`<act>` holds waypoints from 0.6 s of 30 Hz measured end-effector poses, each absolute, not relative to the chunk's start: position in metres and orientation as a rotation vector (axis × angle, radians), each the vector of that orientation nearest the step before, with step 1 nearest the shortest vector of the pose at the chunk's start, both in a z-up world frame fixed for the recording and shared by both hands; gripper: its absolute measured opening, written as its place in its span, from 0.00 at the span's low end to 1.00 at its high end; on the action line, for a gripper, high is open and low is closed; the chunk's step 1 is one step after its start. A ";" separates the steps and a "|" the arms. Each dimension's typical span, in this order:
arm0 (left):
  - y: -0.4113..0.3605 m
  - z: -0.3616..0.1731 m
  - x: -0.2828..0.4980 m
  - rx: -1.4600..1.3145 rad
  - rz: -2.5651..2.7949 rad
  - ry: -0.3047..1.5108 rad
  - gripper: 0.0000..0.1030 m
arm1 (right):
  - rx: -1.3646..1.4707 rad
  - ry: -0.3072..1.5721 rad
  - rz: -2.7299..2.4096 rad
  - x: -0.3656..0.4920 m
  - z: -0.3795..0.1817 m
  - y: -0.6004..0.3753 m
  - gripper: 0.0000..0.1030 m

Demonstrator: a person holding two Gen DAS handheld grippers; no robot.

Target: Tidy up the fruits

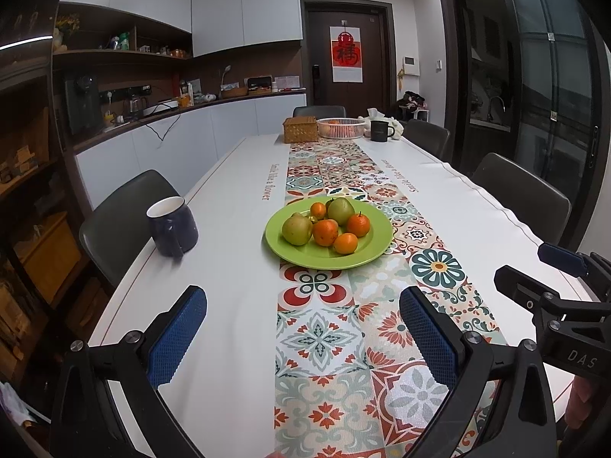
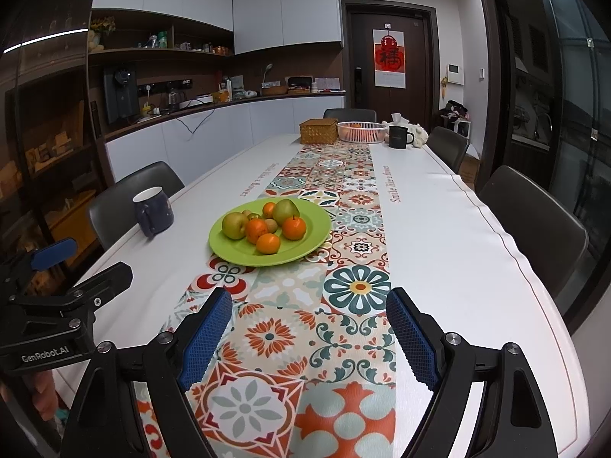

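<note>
Left wrist view: the left tongs [image 1: 301,339] hang over the near end of the long white desk [image 1: 229,267], blue pads wide apart, nothing between them.
Right wrist view: the right tongs [image 2: 309,336] are likewise spread and empty, level beside the other pair, both aimed at the fruit.
Fruit: four small orange mandarins [image 1: 325,232] and two green-yellow pears [image 1: 297,229] sit heaped, touching, on the round lime-green plate [image 1: 376,244], which lies on the patterned tile-print runner [image 1: 324,343].
Far end: a white slatted plastic basket [image 2: 361,131] with something orange inside, beside a woven wicker box [image 2: 319,131].
Stage: gathered on one plate, the fruit fits either a finished tidy-up or a pile awaiting sorting.
Nearby: a dark blue mug [image 1: 173,225] at the left edge, clear of the plate.
</note>
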State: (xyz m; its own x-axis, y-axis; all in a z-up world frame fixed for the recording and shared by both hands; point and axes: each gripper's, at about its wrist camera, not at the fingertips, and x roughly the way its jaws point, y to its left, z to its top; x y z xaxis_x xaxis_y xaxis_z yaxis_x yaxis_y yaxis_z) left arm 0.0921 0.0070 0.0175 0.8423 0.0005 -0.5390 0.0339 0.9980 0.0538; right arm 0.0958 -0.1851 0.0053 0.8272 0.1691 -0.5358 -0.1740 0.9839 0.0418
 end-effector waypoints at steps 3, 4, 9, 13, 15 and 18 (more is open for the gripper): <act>0.007 0.017 0.092 0.062 -0.019 0.570 1.00 | -0.010 0.568 0.183 0.096 0.005 -0.185 0.81; 0.007 0.017 0.092 0.062 -0.019 0.569 1.00 | -0.010 0.569 0.184 0.096 0.005 -0.185 0.81; 0.005 0.016 0.092 0.061 -0.024 0.572 1.00 | -0.009 0.571 0.184 0.096 0.003 -0.185 0.81; 0.004 0.014 0.093 0.059 -0.025 0.578 1.00 | -0.009 0.574 0.185 0.096 0.002 -0.185 0.81; 0.005 0.013 0.093 0.058 -0.023 0.581 1.00 | -0.009 0.575 0.184 0.096 0.002 -0.185 0.81; 0.005 0.011 0.095 0.055 -0.024 0.586 1.00 | -0.009 0.579 0.184 0.097 0.000 -0.185 0.81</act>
State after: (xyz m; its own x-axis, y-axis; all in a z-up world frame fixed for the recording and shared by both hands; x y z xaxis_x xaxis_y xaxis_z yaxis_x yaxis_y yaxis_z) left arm 0.0947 0.0055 0.0114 0.8327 -0.0072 -0.5537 0.0387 0.9982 0.0451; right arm 0.0966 -0.1846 -0.0002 0.8211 0.1705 -0.5448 -0.1756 0.9835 0.0431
